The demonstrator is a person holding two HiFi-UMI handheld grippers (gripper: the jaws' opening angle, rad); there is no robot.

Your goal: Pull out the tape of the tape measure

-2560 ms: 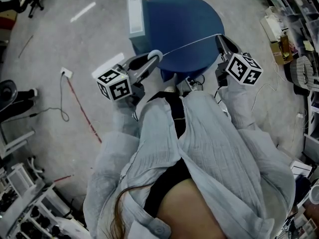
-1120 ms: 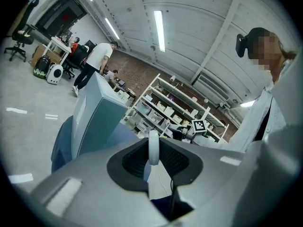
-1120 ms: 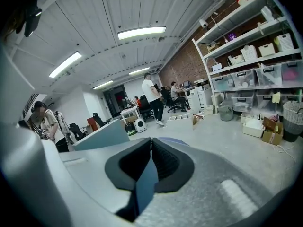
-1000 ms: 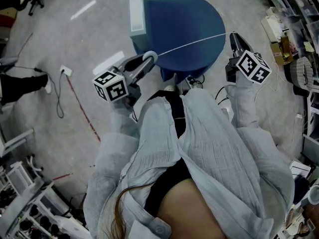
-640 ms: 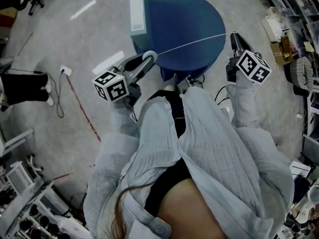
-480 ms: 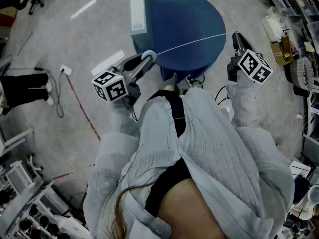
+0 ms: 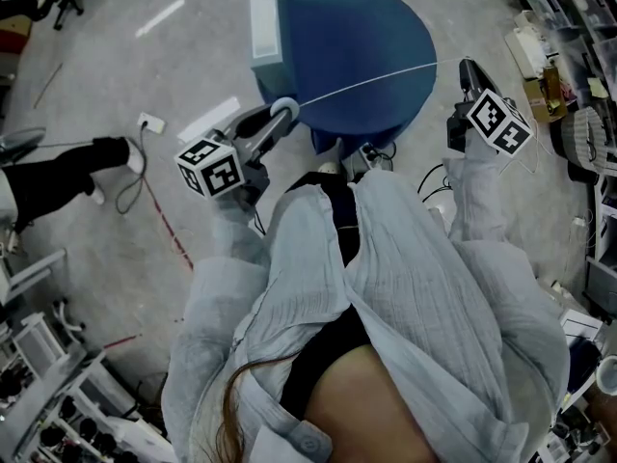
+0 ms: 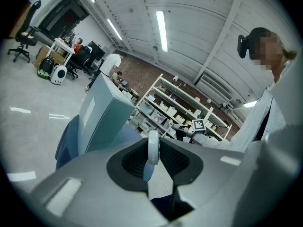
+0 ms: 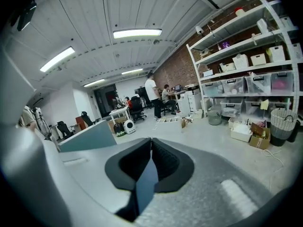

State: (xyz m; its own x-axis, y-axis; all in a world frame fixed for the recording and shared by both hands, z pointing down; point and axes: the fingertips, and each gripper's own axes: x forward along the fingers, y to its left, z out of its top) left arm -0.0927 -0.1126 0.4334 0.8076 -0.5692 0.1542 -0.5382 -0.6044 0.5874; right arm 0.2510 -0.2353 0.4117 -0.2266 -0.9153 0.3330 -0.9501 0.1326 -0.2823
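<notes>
In the head view my left gripper [image 7: 288, 110] is shut on the small white round tape measure case [image 7: 292, 105], beside the blue round seat. The case shows edge-on between the pads in the left gripper view [image 8: 153, 149]. A thin pale tape [image 7: 376, 82] runs taut from it, up and to the right across the seat, to my right gripper [image 7: 466, 64]. That gripper is shut on the tape's end. In the right gripper view its jaws [image 9: 151, 144] meet tightly and the tape itself is too thin to make out.
The blue round seat [image 7: 359, 27] stands under the tape, with an upright grey-blue panel [image 7: 264, 22] at its left. A person's dark leg and shoe [image 7: 72, 167] and floor cables [image 7: 145, 177] lie left. Cluttered shelves and boxes [image 7: 569, 104] line the right side.
My right gripper has moved further right and slightly up, drawing the tape longer. The left gripper has kept still with the case. A person's leg has come in at the left.
</notes>
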